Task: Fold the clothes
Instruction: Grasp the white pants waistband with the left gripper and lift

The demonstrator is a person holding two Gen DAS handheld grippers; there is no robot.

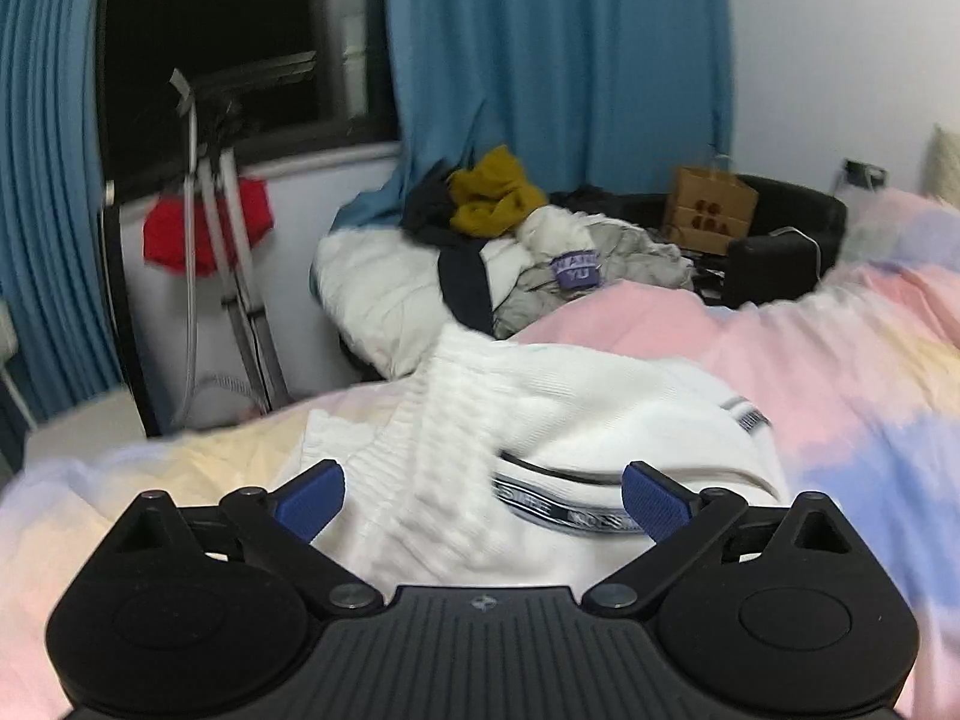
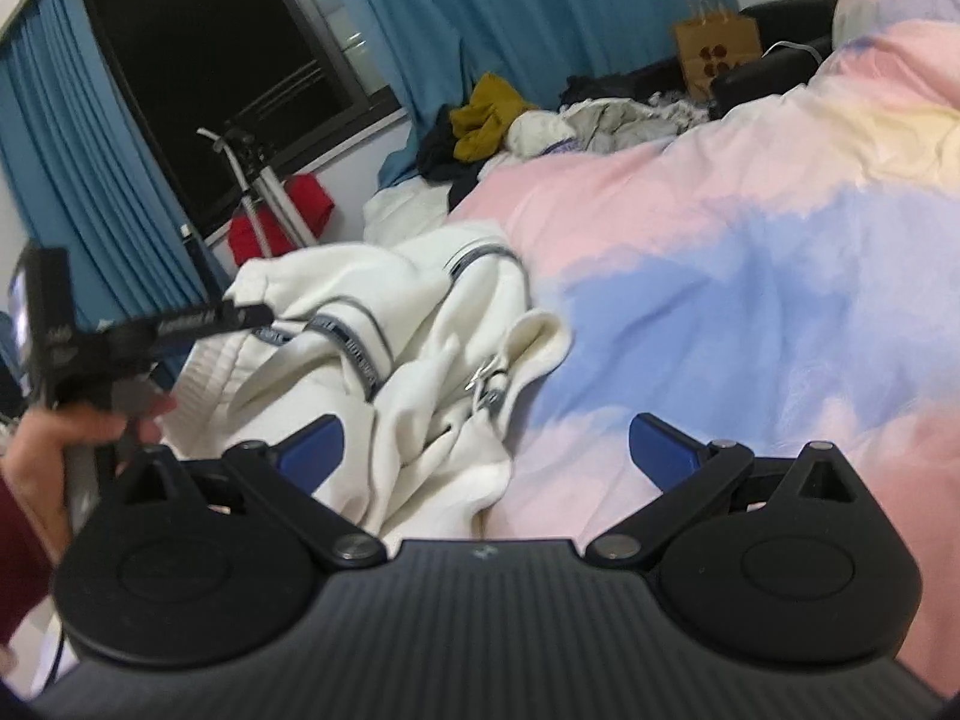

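We see the bed [image 2: 750,276] first, filling most of both views under a duvet in soft patches of pink, blue and pale yellow. Behind it hang blue curtains [image 1: 558,60] on either side of a dark window [image 1: 222,30]. At the far edge of the bed we make out a heap of clothes [image 1: 540,258], white and grey pieces with a mustard-yellow garment [image 1: 489,195] on top, and further right a brown paper bag [image 1: 711,210] beside a black seat [image 1: 786,222]. Near the window a red cloth [image 1: 174,234] hangs on a pale metal stand.

The white garment [image 2: 384,348] lies crumpled on the duvet near the bed's left edge, ribbed in places, with dark lettered bands and a small metal buckle on a strap.

In the left wrist view our left gripper [image 1: 483,498] hovers over the white garment [image 1: 540,432] with its blue fingers [image 1: 309,501] spread wide and nothing between them; the picture is blurred. In the right wrist view our right gripper [image 2: 486,450] is likewise wide apart and empty, its left finger above the garment's near edge, its right finger above bare duvet. At the far left of that view we see a hand [image 2: 54,450] with a dark red sleeve gripping the handle of the left gripper, whose tip reaches the garment's left edge.
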